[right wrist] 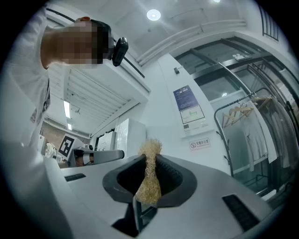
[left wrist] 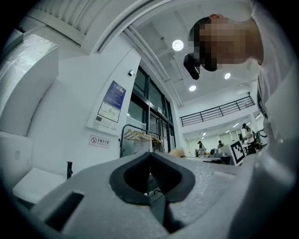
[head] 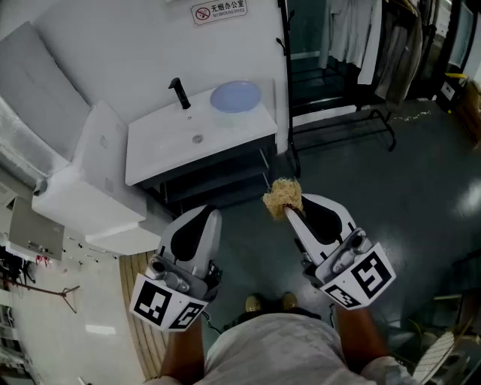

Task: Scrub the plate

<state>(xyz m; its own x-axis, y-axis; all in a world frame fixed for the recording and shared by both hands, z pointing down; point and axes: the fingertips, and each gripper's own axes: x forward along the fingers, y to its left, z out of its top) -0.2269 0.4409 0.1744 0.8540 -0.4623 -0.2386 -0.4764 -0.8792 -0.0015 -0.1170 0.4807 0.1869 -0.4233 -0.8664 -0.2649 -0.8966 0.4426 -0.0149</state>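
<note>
So the plate [head: 235, 96] is a pale blue one. It sits on the right end of the white washbasin counter [head: 161, 154], up against the wall and just right of the black tap [head: 179, 92]. Nothing's touching it, and both grippers are well apart from it, held over the dark floor in front of the basin.

The right gripper [head: 289, 209] has its jaws clamped on a straw-coloured fibrous scrubber [head: 282, 197]. In the right gripper view the wad is squeezed thin between the pads, with a fuzzy tuft poking out past the tips.

The left gripper [head: 207, 215] sits beside it at about the same height. Its jaws are pressed together with nothing between them, which is really clear in the left gripper view.

A little red no-smoking sign [head: 219, 10] hangs on the wall above the basin. Right of the basin is a black clothes rack [head: 342, 113] with pale garments [head: 353, 30] hanging on it. On the left there's some bulky white boxy stuff [head: 90, 188], can't tell exactly what. You can also see the person's shoes [head: 255, 303] at the bottom of the head view, between the two grippers.
</note>
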